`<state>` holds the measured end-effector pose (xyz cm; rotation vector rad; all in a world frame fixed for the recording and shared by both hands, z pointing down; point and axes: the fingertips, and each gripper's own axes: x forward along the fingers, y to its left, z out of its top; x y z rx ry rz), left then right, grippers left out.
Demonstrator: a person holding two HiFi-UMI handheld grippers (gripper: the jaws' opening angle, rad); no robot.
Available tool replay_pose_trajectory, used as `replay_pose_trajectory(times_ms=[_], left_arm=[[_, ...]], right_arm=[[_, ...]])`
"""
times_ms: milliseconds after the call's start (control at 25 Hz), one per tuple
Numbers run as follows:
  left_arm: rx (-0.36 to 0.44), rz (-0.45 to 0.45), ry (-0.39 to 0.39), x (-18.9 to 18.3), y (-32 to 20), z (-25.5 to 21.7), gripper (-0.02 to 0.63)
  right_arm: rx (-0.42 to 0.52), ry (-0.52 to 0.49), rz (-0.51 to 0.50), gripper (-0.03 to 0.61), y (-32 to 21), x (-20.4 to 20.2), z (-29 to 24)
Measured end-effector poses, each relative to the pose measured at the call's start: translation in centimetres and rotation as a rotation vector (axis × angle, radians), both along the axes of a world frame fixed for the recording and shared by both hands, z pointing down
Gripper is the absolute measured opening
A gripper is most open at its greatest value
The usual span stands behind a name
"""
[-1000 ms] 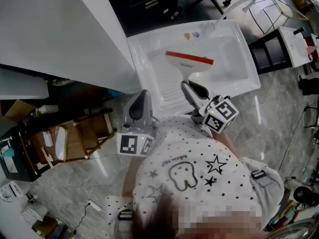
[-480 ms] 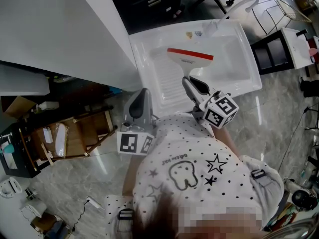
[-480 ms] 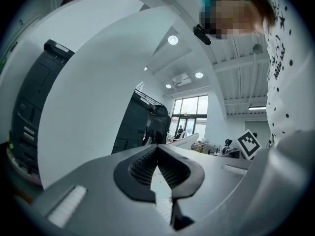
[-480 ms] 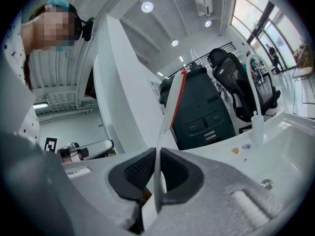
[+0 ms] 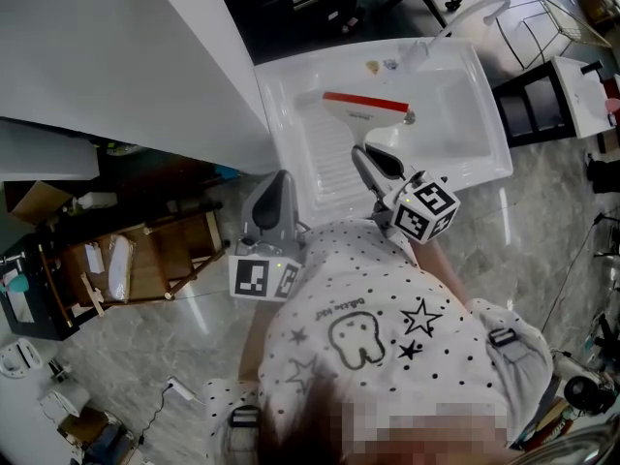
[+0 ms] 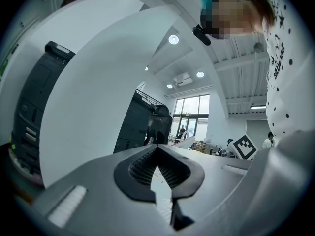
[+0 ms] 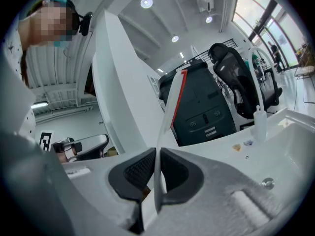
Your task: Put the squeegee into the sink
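Squeegee sits over the white sink, its handle clamped in our right hand-held gripper. Our left hand-held gripper, closed and empty, waits near the sink's left edge.

Open-plan office: copier, swivel chair

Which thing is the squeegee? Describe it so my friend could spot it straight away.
Find the white sink near the top of the head view. Over it, the right gripper holds the squeegee by its handle. It is a white T-shaped tool, the only thing there with a red strip along its wide blade.
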<state>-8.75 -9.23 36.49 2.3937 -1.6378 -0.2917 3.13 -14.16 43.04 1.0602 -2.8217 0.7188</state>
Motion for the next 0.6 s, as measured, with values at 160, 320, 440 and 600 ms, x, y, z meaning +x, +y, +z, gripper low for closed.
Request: replay_pose_trajectory(times_ms=[160,320,440,600], left_arm=[[0.0,-0.005,-0.001,-0.2,0.0,-0.1,0.0],[-0.002,-0.01,-0.001,-0.2,0.0,0.0,0.0],[-0.004,-0.014,-0.005,-0.1,-0.2,0.3,0.0],[-0.01,-0.015,-0.005,-0.3,-0.2,0.2,0.0]], right_arm=[[-0.009,0.003,-0.004,0.023,-0.3,-0.2,0.4],[-0.021,0.019,-0.002,0.023,-0.6,-0.4,1.3],[-0.043,0.025,-0.008,0.023,-0.7,-0.4,2.5],[-0.072,0.03,-0.012,0.023,-0.9,-0.6,3.4]])
